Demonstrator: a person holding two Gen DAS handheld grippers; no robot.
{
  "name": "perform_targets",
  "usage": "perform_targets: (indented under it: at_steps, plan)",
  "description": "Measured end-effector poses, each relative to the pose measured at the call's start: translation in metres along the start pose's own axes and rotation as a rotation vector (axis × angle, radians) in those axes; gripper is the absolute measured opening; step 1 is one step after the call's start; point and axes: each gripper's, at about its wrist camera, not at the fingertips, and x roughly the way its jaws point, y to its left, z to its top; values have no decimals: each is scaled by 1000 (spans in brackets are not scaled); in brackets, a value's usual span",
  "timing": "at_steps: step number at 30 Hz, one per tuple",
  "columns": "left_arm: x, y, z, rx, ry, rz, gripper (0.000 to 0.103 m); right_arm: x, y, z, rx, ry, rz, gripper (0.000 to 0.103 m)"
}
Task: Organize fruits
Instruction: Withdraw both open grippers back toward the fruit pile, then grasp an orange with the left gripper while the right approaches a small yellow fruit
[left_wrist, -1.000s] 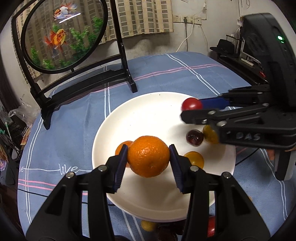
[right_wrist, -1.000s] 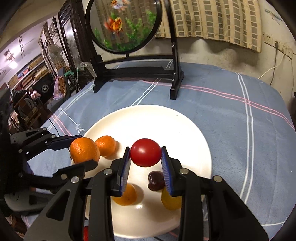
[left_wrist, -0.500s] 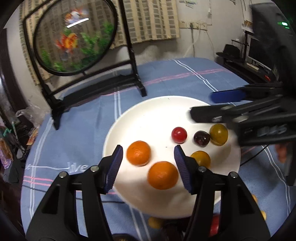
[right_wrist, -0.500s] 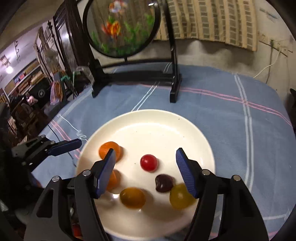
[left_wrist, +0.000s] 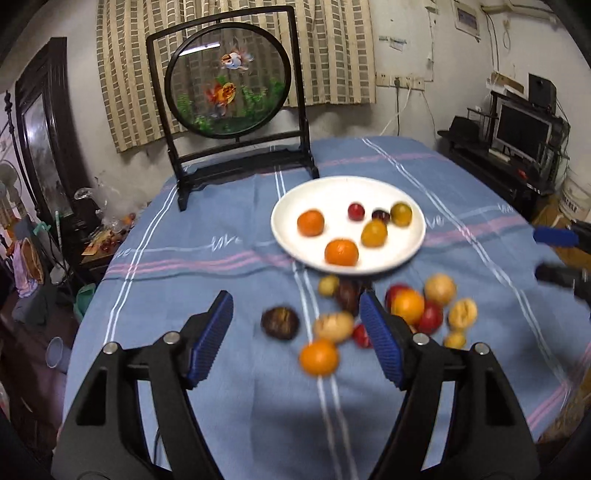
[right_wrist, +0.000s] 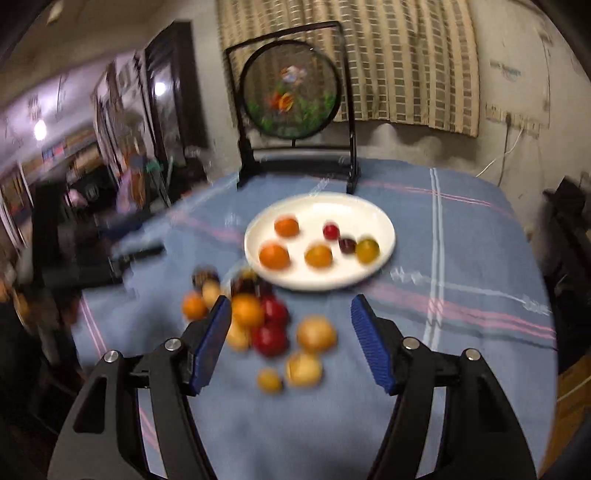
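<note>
Left gripper (left_wrist: 297, 334) released, jaws just opened wider, nothing clamped between the blue pads (left_wrist: 210, 338); low in the frame, over blurred loose fruit (left_wrist: 373, 314) on the blue striped tablecloth (left_wrist: 184, 266). Right gripper (right_wrist: 291, 341) likewise spread apart and empty above the same pile. White plate (left_wrist: 413, 245) at centre, carrying two oranges, a red cherry tomato (left_wrist: 356, 211), a dark plum (left_wrist: 380, 215) and two yellowish fruits. Goldfish screen (left_wrist: 229, 79) upright behind the plate, toward upper left.

Ahead of the claw, past the blue striped tablecloth (left_wrist: 229, 258), a round goldfish screen (left_wrist: 227, 85) stands before checked curtains (left_wrist: 332, 55). Right, a monitor (left_wrist: 524, 129) on a dark desk; left, a dark-framed mirror (left_wrist: 40, 147).
</note>
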Motion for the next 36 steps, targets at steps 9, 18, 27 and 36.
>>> perform_targets:
  at_steps: [9, 18, 27, 36]
  plan:
    - [5, -5, -36, 55, 56, -40, 73, 44, 25, -59, -114, 153, -18, 62]
    - [33, 18, -49, 64, 134, -18, 73, 94, 32, -51, -75, 263, 33, 39]
    - [66, -4, -49, 112, 174, -81, 73, 113, 26, -47, -74, 259, 36, 25]
    - [101, -17, -43, 117, 214, -76, 48, 106, 21, -47, -56, 239, 55, 21]
